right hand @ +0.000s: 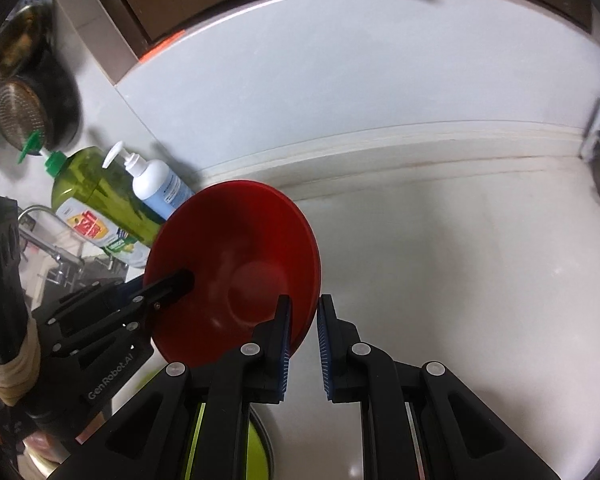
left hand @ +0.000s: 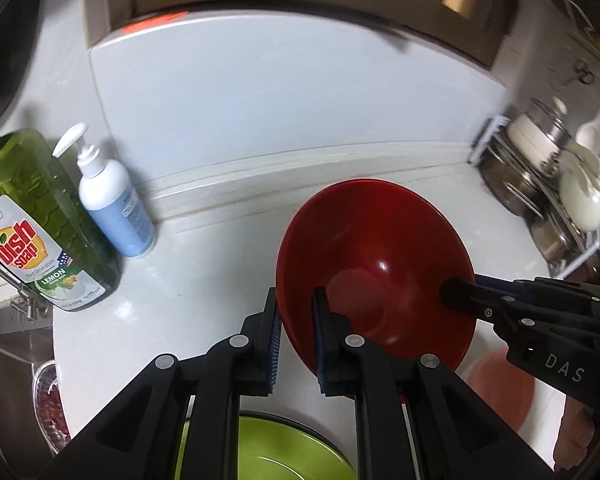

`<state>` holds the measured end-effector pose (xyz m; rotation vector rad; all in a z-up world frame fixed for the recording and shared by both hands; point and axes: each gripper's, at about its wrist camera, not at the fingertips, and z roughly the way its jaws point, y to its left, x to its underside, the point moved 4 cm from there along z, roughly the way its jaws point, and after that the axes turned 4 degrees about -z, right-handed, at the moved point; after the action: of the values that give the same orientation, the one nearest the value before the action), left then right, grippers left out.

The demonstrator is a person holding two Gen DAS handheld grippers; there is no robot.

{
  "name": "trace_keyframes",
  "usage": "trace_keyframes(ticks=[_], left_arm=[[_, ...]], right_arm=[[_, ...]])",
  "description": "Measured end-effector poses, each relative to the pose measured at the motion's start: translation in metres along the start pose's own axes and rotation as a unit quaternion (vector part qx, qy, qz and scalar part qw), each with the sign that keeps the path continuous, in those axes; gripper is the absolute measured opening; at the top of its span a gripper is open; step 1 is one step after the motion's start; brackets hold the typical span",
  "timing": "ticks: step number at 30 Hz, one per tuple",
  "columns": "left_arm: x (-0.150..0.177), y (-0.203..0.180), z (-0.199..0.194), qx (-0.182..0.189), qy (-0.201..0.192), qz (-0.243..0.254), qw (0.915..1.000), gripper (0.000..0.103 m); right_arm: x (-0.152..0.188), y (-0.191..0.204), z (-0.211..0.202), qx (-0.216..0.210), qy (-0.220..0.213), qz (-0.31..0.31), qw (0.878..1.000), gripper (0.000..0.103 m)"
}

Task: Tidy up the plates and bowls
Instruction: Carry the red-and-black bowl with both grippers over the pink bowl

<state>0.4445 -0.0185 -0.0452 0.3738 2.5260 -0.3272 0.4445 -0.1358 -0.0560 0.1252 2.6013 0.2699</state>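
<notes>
Two grippers, left (left hand: 296,328) and right (right hand: 304,338), are pinching opposite rims of a glossy red bowl (left hand: 374,264) tilted above the bare white surface (right hand: 460,280), fingers nearly closed.

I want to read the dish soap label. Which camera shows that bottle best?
The left wrist view: the dish soap bottle sits large at the left, its label legible. In the right wrist view it is smaller, farther off, partly hidden by the red bowl.

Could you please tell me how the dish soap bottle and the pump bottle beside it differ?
The dish soap bottle is green, see-through and broader; the pump bottle is white and blue, opaque and slimmer. The first has a green cap, the second a white pump. Both stand on the counter.
</notes>
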Motion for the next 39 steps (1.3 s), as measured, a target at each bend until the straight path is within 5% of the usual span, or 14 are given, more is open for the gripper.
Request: trace_keyframes(ticks=[23, 39], left_arm=[[0.074, -0.129, -0.015, 0.08, 0.045, 0.098, 0.9909, 0.018], [0.117, -0.165, 0.015, 0.09, 0.114, 0.131, 0.9807, 0.019]], right_arm=[[0.109, -0.084, -0.106, 0.063, -0.011, 0.055, 0.996, 0.014], [0.165, -0.135, -0.114, 0.088, 0.023, 0.088, 0.992, 0.014]])
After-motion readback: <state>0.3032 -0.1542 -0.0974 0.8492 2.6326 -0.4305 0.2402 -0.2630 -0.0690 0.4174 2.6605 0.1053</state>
